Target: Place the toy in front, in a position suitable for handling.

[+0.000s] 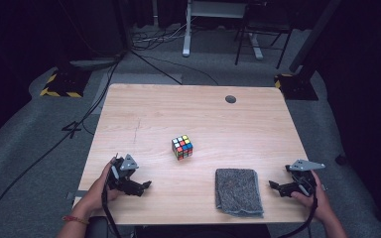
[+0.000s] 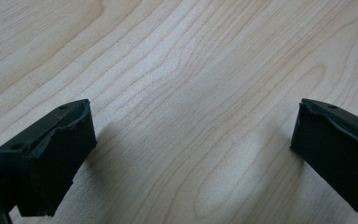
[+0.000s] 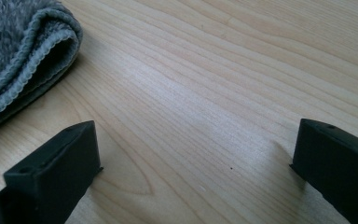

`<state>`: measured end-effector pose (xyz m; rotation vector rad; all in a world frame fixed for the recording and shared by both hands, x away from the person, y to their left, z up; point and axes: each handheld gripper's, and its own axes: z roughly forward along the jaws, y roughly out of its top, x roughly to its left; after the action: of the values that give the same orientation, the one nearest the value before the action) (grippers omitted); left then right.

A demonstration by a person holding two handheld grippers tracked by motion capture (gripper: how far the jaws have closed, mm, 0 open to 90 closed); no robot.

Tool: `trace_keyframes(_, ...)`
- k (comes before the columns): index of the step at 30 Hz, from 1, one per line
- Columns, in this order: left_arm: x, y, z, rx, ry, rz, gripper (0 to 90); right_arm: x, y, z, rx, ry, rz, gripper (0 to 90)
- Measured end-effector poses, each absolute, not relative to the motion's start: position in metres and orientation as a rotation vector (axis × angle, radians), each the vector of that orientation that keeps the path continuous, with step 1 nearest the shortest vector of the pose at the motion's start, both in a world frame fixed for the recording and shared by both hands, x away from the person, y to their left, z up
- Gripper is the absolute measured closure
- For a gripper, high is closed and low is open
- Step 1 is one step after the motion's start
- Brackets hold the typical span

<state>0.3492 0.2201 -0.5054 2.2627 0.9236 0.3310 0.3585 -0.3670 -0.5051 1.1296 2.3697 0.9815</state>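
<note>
cloth (image 1: 238, 191): grey, folded, fuzzy, flat on table (image 1: 154, 109) | left claw (image 1: 146, 185): spread, empty | right claw (image 1: 273, 185): spread, empty

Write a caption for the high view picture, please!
Two open tools, left tool and right tool, rest beside a colourful cube and grey cloth.

Cut off at the left and top edges of the right gripper view: grey cloth (image 3: 14, 51), folded corner alone in frame; too small to read beyond that cloth in the high view: cube (image 1: 182, 147) sticker pattern; forearms cropped below.
</note>
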Motion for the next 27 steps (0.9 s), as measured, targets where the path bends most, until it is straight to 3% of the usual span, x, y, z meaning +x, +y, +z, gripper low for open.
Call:
trace_keyframes(18,0.3458,0.2279,-0.5052,2.279,0.888,0.312,0.4,0.3608,-0.3710,-0.5047,1.054,2.426,0.999,0.9)
trace_keyframes(24,0.3458,0.2279,-0.5052,2.278,0.888,0.312,0.4,0.3587,-0.3730,-0.5025,1.004,2.433,1.049,17.2)
trace_keyframes(27,0.3457,0.2279,-0.5052,2.278,0.888,0.313,0.4,0.3575,-0.3717,-0.5004,0.981,2.442,1.062,17.3)
